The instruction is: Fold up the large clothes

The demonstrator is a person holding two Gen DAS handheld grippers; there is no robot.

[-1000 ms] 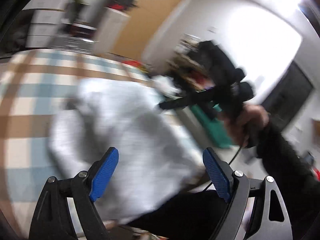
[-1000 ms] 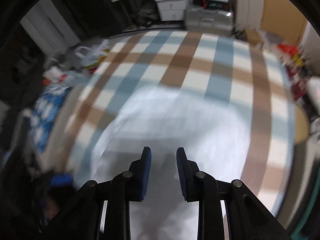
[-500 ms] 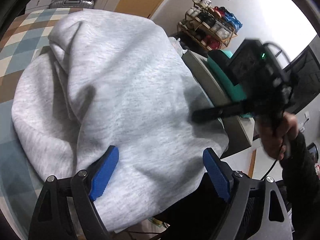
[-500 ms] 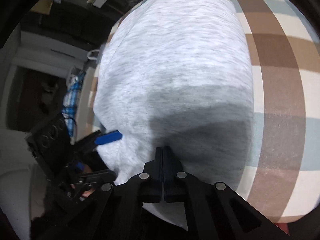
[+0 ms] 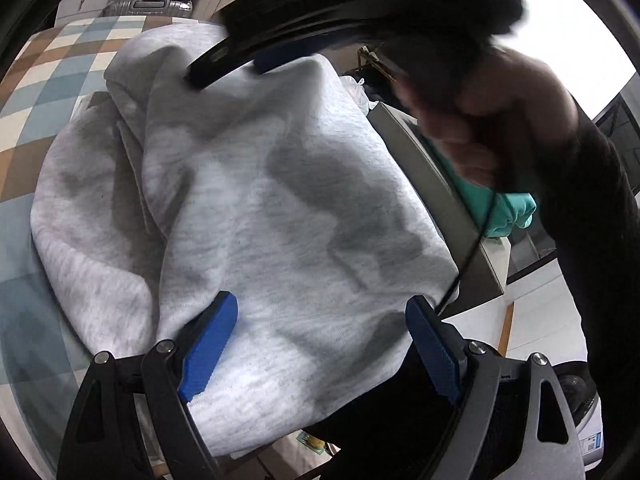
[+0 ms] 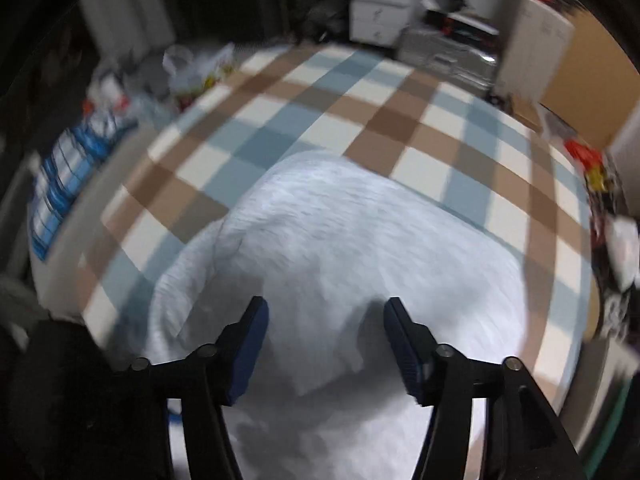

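Observation:
A light grey sweatshirt (image 5: 260,200) lies folded in layers on the checked tablecloth (image 5: 48,80), its near edge hanging over the table's front. My left gripper (image 5: 320,308) hovers open just above that near edge, with cloth below the blue pads but not pinched. In the right wrist view, which is blurred, my right gripper (image 6: 326,308) is over the sweatshirt (image 6: 360,260). Its jaws are opening and nothing sits between the pads. A hand (image 5: 500,120) carries it across the top of the left wrist view, one black finger (image 5: 208,68) over the garment's far part.
A teal cloth (image 5: 508,208) sits in a grey box (image 5: 440,200) off the table's right side. A suitcase (image 5: 148,4) and white drawers (image 6: 380,12) stand beyond the table. Bags and clutter (image 6: 192,68) lie along the left edge.
The right gripper, shut at the sweatshirt's near edge half a second ago, has opened and swung over the garment's far part. The left gripper sank toward the cloth, then held still.

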